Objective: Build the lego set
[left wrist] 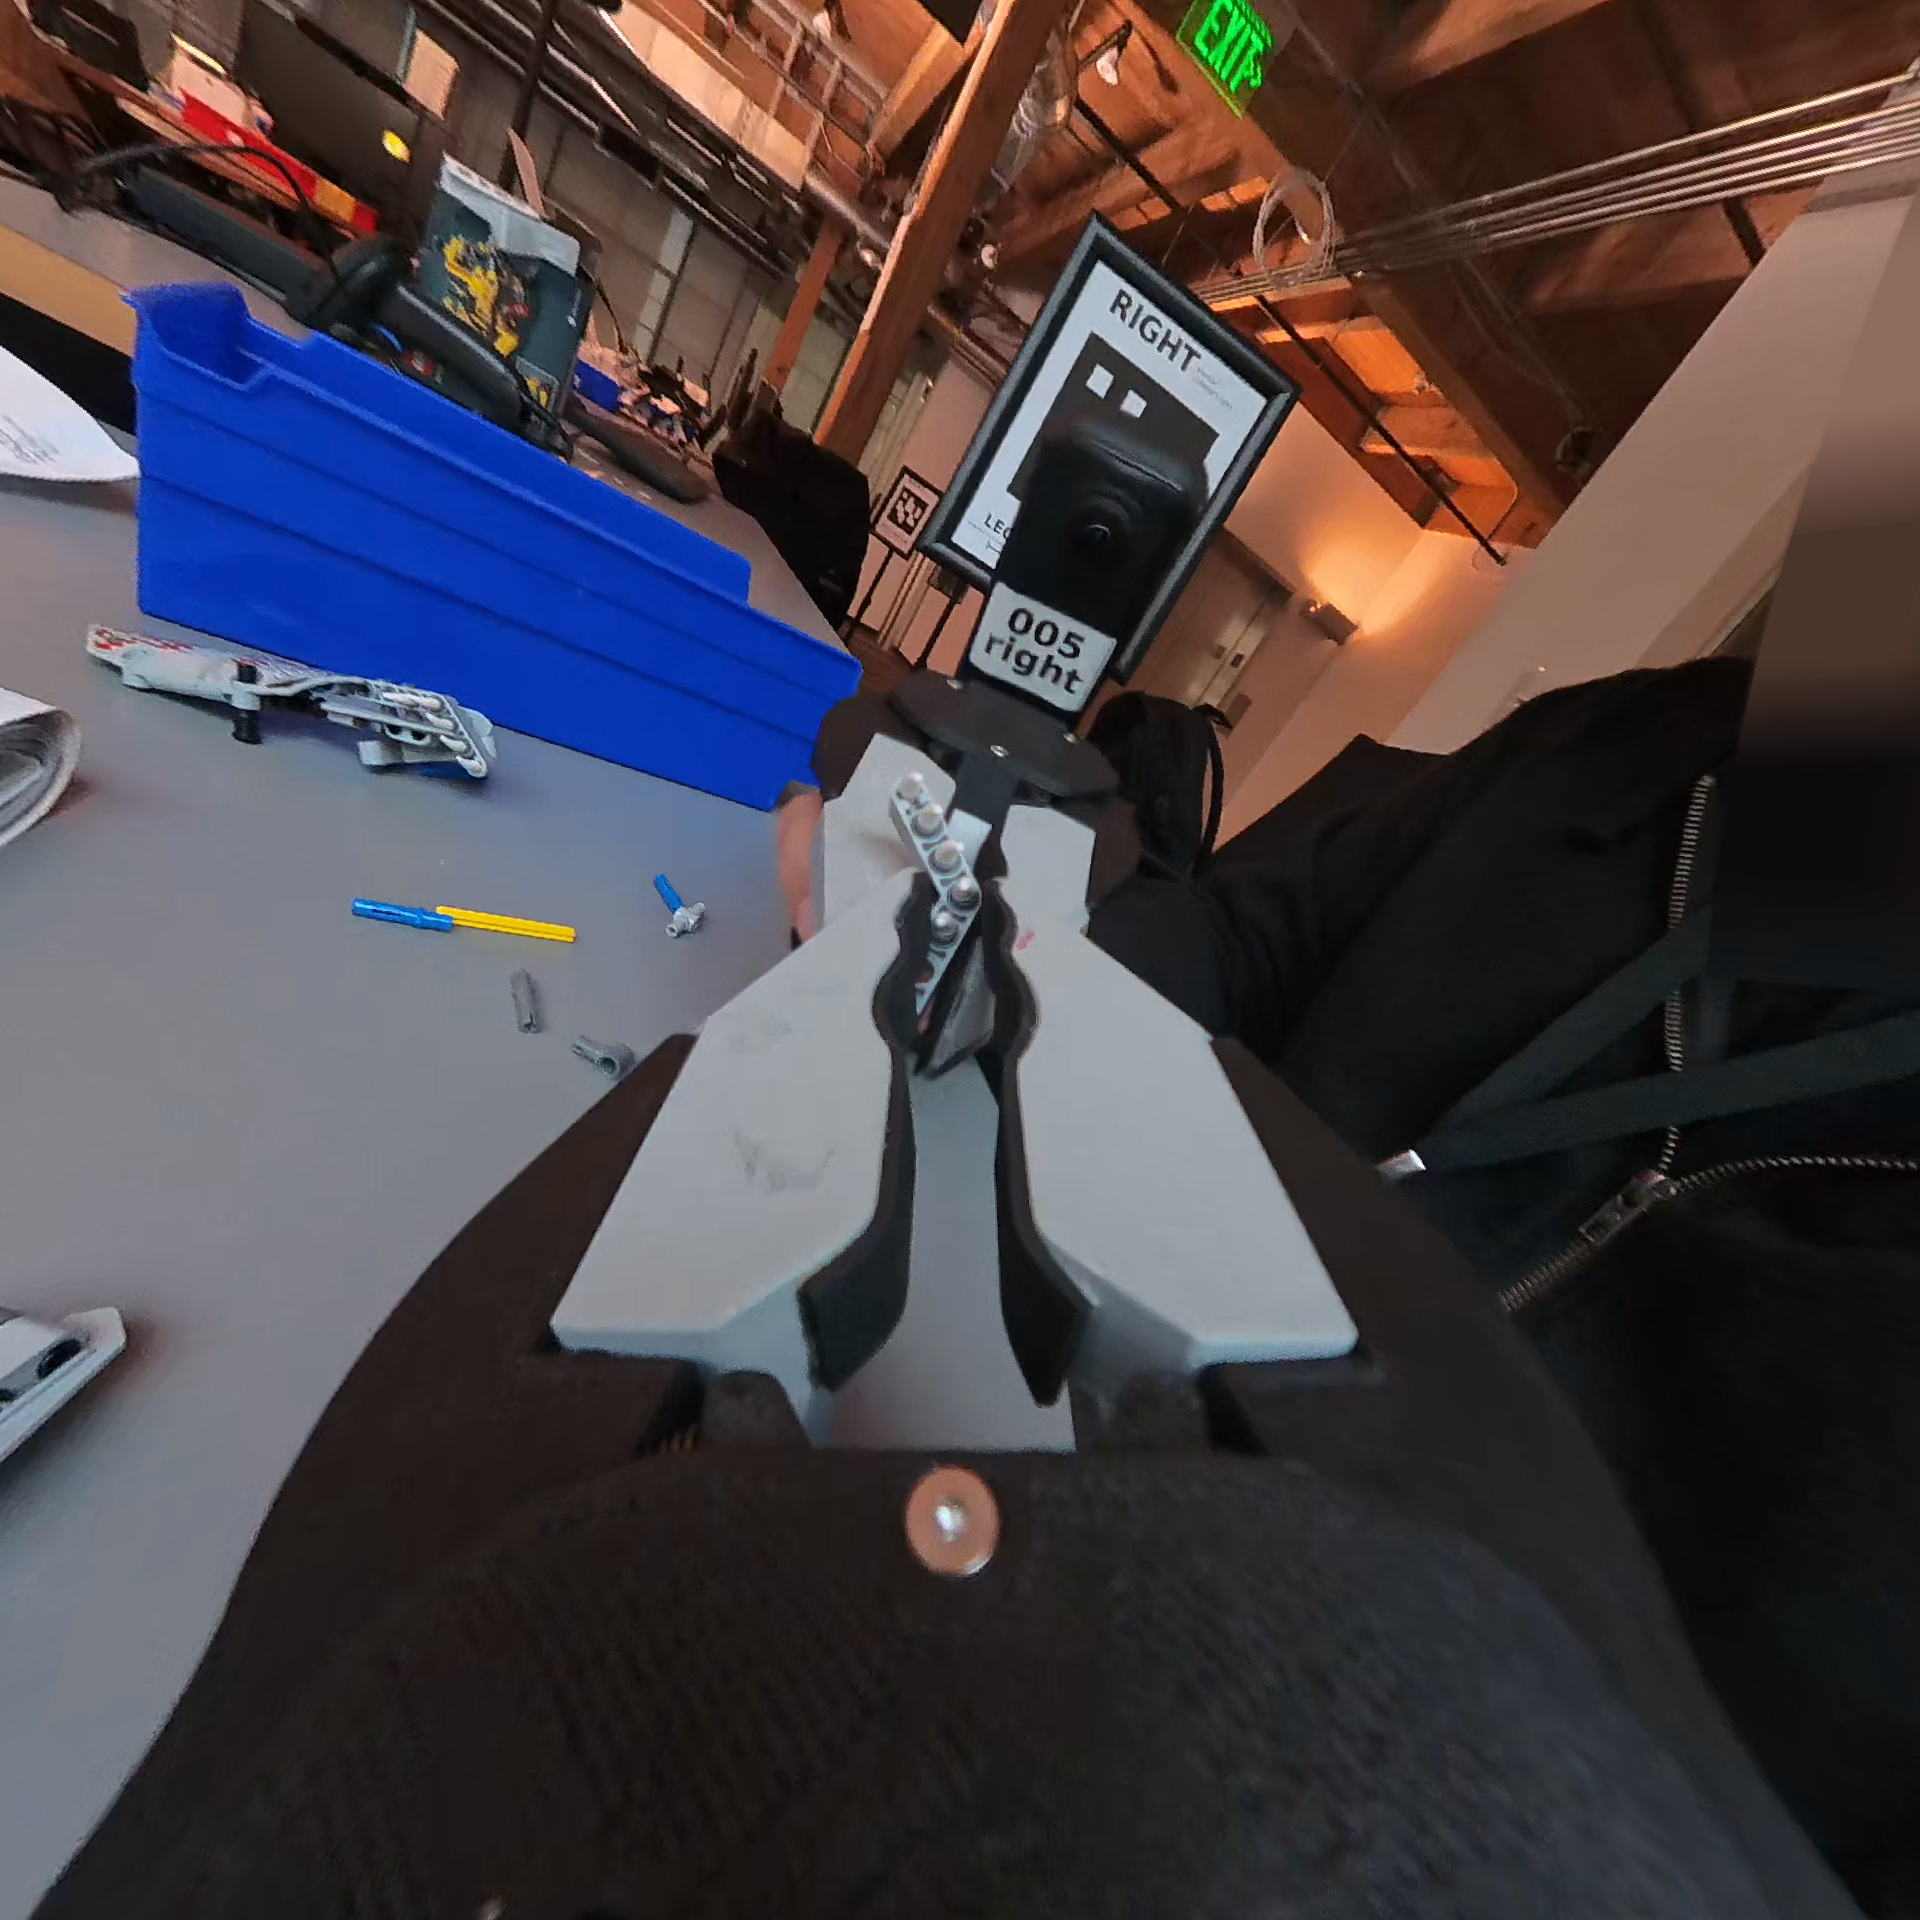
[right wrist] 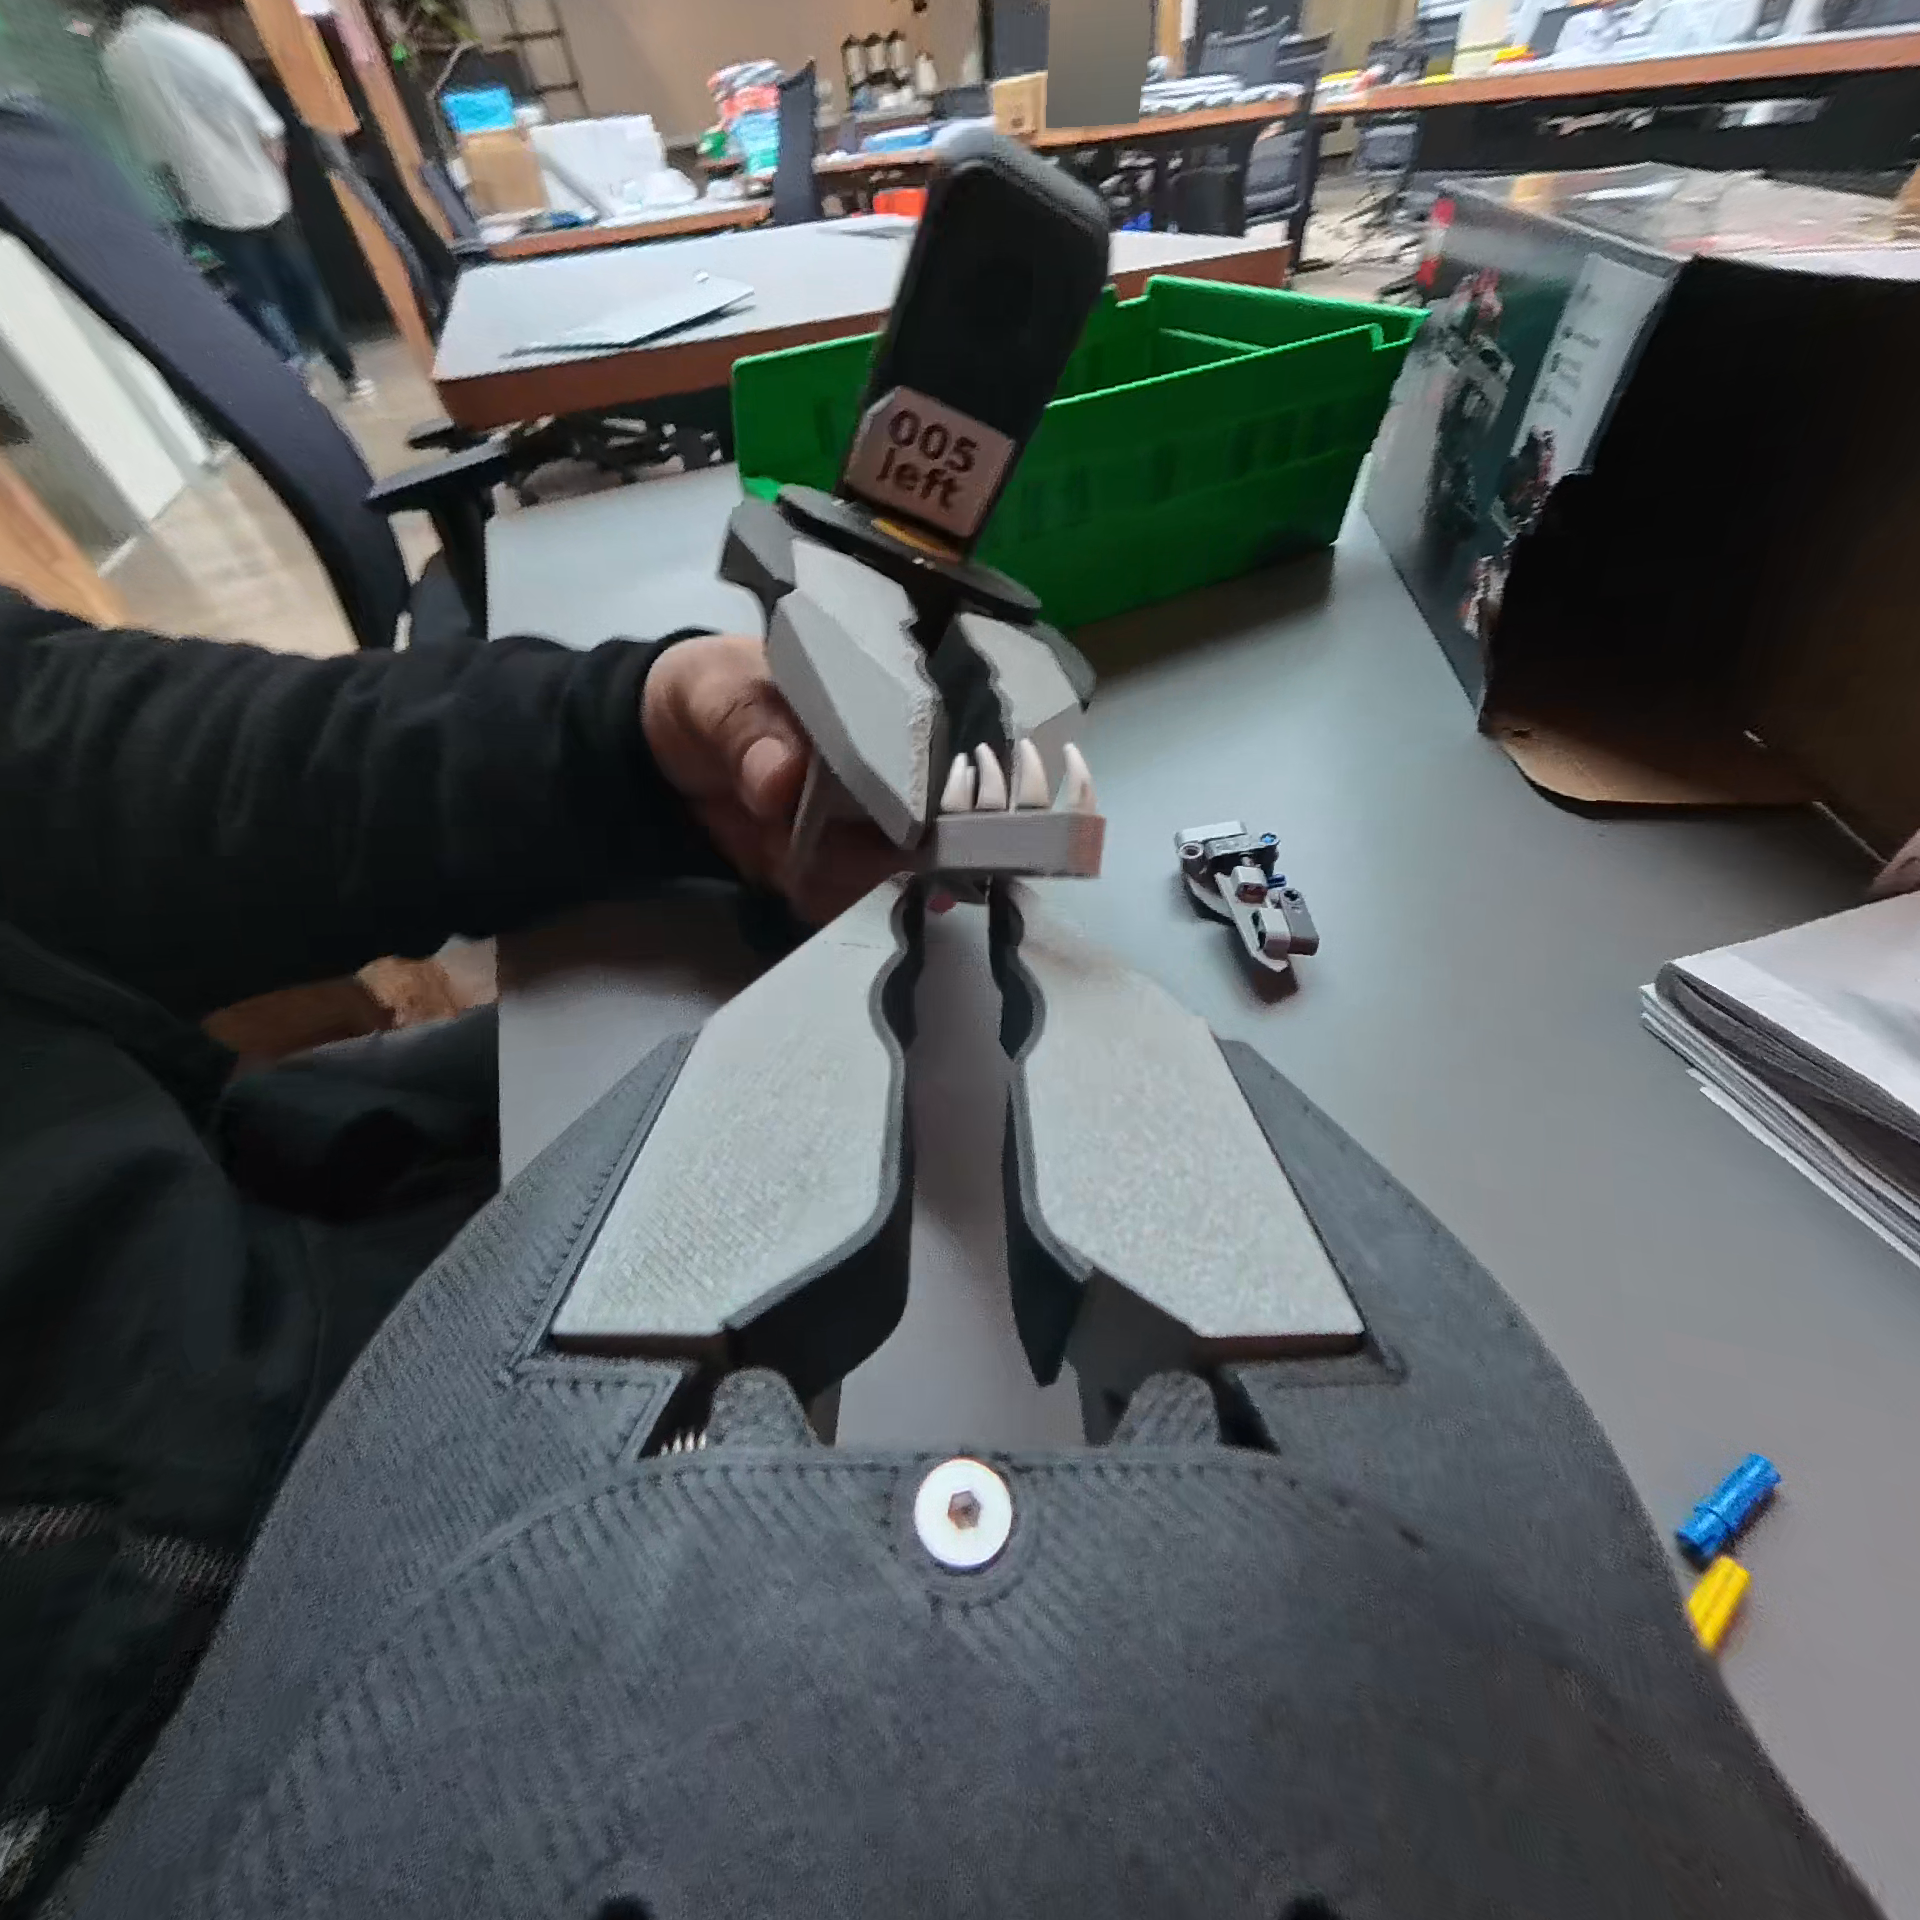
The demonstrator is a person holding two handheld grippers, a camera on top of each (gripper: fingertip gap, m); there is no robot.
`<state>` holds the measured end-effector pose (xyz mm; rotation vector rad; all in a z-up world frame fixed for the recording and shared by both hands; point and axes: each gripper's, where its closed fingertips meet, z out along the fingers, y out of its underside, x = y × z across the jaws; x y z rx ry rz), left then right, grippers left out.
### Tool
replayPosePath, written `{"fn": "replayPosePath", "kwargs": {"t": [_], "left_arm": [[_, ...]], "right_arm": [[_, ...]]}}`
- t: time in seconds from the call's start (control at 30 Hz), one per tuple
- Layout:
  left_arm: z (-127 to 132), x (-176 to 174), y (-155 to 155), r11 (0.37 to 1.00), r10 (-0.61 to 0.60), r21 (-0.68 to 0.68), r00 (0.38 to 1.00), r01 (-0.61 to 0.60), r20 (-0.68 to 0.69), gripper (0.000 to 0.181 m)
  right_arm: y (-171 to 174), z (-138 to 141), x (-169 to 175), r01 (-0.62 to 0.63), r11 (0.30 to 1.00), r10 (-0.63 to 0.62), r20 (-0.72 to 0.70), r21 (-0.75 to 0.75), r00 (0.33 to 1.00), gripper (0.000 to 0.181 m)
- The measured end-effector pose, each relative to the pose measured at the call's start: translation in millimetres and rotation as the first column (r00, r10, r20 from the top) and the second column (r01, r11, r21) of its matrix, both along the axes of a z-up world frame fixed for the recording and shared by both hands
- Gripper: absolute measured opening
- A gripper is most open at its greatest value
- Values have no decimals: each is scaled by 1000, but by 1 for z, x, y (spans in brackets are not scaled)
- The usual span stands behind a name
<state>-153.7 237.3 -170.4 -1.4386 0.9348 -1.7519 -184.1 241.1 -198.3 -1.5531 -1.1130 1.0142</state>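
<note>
Left wrist view: left gripper (left wrist: pixel 951 966) has its fingers nearly closed on a small grey toothed piece (left wrist: pixel 940 914), seen here as a studded strip, held up off the grey table (left wrist: pixel 260 1091) and right against the tips of the right gripper (left wrist: pixel 961 842) facing it.
Table, left view: a long grey sub-assembly (left wrist: pixel 301 694) lies finished in part beside the blue bin (left wrist: pixel 447 561); a blue-and-yellow axle (left wrist: pixel 462 921), a blue-tipped connector (left wrist: pixel 677 908) and two grey pins (left wrist: pixel 561 1023) lie loose, not yet used.

Right wrist view: right gripper (right wrist: pixel 956 904) shows its fingers drawn close with a narrow gap; their tips reach under the toothed piece (right wrist: pixel 1018 821), but whether they pinch it cannot be told.
Held piece, right view: it is a grey block with a row of white teeth, clamped by the left gripper (right wrist: pixel 940 805), which a hand (right wrist: pixel 727 758) holds above the table's near edge.
Table, right view: a second small grey build (right wrist: pixel 1247 894) rests apart near the torn set box (right wrist: pixel 1662 499); a blue pin (right wrist: pixel 1730 1507) and a yellow pin (right wrist: pixel 1716 1602) wait unused; a green bin (right wrist: pixel 1195 447) stands behind and a booklet (right wrist: pixel 1818 1039) lies to the right.

Progress: judged early to middle, with several separate sub-builds, none joined into a model, and loose parts left.
Step in hand: likely passing or fitting the toothed piece between the two tools.
</note>
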Motion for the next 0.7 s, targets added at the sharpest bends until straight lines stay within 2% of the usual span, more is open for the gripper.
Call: {"fn": "replayPosePath", "kwargs": {"t": [0.07, 0.2, 0.23, 0.37, 0.47, 0.5, 0.6, 0.7], "left_arm": [[0, -2, 3, 999, -3, -38, 1000, 3, 9, 7], [-4, -6, 7, 989, -33, -143, 999, 35, 18, 7], [-5, -5, 6, 986, -49, -162, 999, 51, 14, 7], [-10, 0, -1, 980, -95, -179, 995, 90, -18, 7], [-11, 2, -2, 980, -99, -178, 995, 93, -30, 7], [-11, 2, -3, 980, -102, -174, 994, 95, -34, 7], [-14, 4, -8, 976, -127, -185, 991, 116, -51, 7], [-16, 5, -6, 978, -102, -190, 992, 87, -68, 7]], "right_arm": [[-4, 4, 12, -61, 998, 61, -17, -31, 998, 17], [4, 18, 39, -115, 983, 100, -106, -141, 989, 25], [6, 22, 43, -131, 977, 110, -129, -170, 986, 30], [9, 25, 42, -199, 933, 154, -166, -301, 974, 31], [2, 21, 36, -282, 887, 225, -191, -366, 955, 24], [4, 19, 34, -280, 883, 216, -203, -376, 955, 25], [3, 21, 31, -314, 858, 226, -252, -406, 941, 4], [9, 17, 31, -295, 833, 200, -243, -468, 949, 4]]}}
